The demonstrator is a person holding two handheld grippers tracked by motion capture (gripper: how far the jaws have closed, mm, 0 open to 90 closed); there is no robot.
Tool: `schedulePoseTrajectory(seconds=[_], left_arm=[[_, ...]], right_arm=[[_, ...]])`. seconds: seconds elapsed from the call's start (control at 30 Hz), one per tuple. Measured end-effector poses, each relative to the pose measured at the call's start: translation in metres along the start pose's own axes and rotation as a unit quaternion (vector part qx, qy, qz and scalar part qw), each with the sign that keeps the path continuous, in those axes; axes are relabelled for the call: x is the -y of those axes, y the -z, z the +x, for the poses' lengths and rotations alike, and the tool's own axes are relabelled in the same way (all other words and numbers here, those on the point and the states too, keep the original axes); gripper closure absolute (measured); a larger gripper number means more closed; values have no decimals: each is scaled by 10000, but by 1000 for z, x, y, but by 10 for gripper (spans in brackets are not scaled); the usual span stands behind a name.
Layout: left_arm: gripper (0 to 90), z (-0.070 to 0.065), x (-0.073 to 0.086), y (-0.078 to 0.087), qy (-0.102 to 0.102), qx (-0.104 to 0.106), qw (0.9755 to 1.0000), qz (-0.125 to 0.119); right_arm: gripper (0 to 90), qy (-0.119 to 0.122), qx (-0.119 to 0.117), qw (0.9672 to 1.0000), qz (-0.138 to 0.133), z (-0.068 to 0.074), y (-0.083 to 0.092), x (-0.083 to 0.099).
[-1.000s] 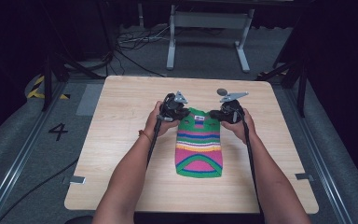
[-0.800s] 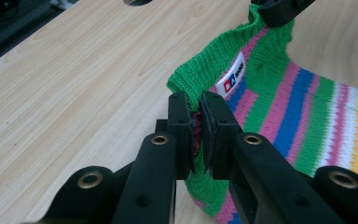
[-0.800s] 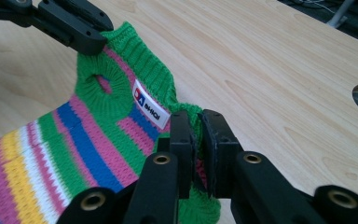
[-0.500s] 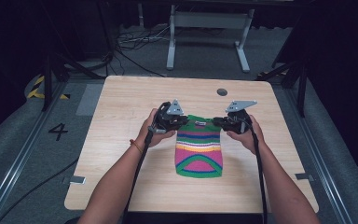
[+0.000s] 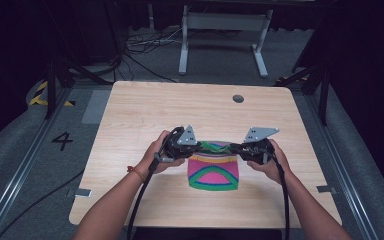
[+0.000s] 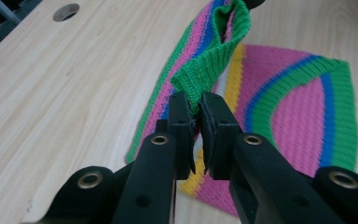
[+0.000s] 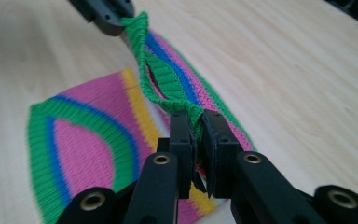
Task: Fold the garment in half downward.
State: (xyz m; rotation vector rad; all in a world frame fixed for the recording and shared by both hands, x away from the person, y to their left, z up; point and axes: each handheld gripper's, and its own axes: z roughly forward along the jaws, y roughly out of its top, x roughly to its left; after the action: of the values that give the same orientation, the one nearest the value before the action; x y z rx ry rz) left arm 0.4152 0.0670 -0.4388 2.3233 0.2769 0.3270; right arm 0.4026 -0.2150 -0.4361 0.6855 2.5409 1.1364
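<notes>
A striped knitted cloth (image 5: 214,172) in pink, green, blue and yellow lies on the wooden table (image 5: 145,115), its far end lifted and folded back toward the person. My left gripper (image 5: 198,145) is shut on the green ribbed edge (image 6: 200,79) at the cloth's left corner. At the right corner my right gripper (image 5: 234,148) is shut on the same green edge (image 7: 170,88). The edge stretches taut between the two grippers above the flat pink part (image 6: 298,121). In the right gripper view the left gripper (image 7: 109,14) shows at the top, pinching the far end.
A round hole (image 5: 238,98) sits in the table near its far edge. A metal stand (image 5: 220,30) and cables (image 5: 140,45) lie on the floor beyond the table. A floor mark "4" (image 5: 62,141) is at the left.
Both grippers have drawn the cloth's far edge toward the person, folding it over the rest. The visible flat part of the cloth has grown shorter.
</notes>
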Motion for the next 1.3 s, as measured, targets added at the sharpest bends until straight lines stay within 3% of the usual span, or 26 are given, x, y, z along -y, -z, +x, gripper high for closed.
schedulePoseTrajectory(seconds=[0.03,0.2,0.33,0.47,0.73,0.83,0.9,1.0,1.07,1.3], left_arm=[[827,-4,1,1,-28,36,10000,19],[825,-23,12,2,-193,55,9998,27],[826,-38,18,1,-295,170,9993,122],[826,-51,25,-4,-427,240,9984,285],[808,-63,36,-10,-647,352,9957,553],[781,-67,41,-11,-627,440,9955,565],[756,-68,43,-10,-545,462,9958,569],[700,-72,47,-10,-534,414,9964,508],[700,-72,49,-10,-416,411,9974,409],[699,-63,56,-16,-151,354,9992,98]], right_arm=[[834,83,-100,9999,24,9,3,3],[834,307,-254,9992,-3,28,11,9],[833,374,-363,9986,-59,36,16,14],[828,430,-454,9980,66,44,14,22],[822,483,-679,9960,330,58,9,41],[814,325,-731,9961,368,62,7,47],[797,410,-724,9953,489,67,5,52],[791,384,-704,9951,582,69,3,59],[774,352,-657,9952,630,68,0,64],[768,225,-386,9980,442,60,-4,69]])
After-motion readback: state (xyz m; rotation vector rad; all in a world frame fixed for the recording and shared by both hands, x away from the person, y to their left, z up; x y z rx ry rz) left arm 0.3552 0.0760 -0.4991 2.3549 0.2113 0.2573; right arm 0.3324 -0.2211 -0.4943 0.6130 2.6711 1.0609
